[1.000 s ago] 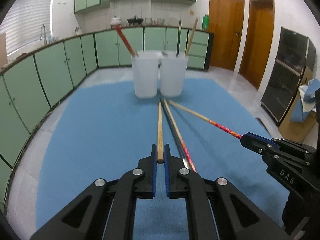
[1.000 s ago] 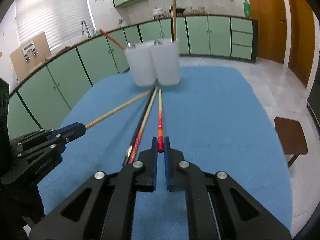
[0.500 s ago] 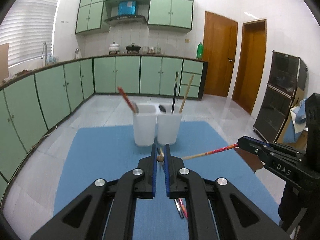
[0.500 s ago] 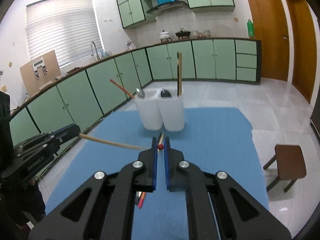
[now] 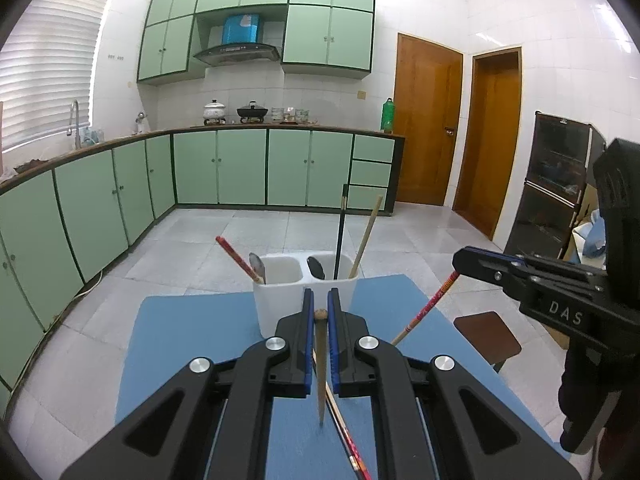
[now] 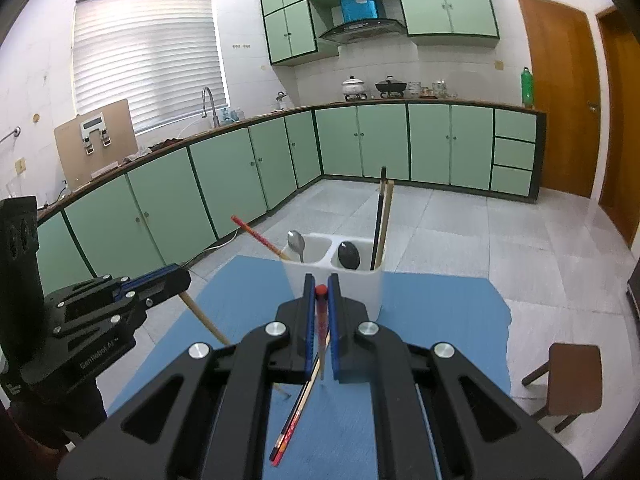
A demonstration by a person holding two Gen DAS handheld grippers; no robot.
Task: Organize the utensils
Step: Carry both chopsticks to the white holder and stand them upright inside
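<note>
Chopsticks: my left gripper (image 5: 319, 312) clamps a wooden chopstick (image 5: 321, 368); my right gripper (image 6: 320, 292), lettered "DAS" at frame right, clamps a red chopstick (image 6: 321, 336).

Brown stool (image 6: 574, 378) beside blue table (image 6: 440, 312)

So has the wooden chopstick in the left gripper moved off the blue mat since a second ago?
Yes. The wooden chopstick lay flat pointing at the white holder; now it hangs from the left gripper, lifted above the blue mat.

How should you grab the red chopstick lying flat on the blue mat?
Take the red chopstick by its thick near end, from straight above, jaws across the shaft. It lies flat on the blue mat, so only its top seems reachable.
</note>
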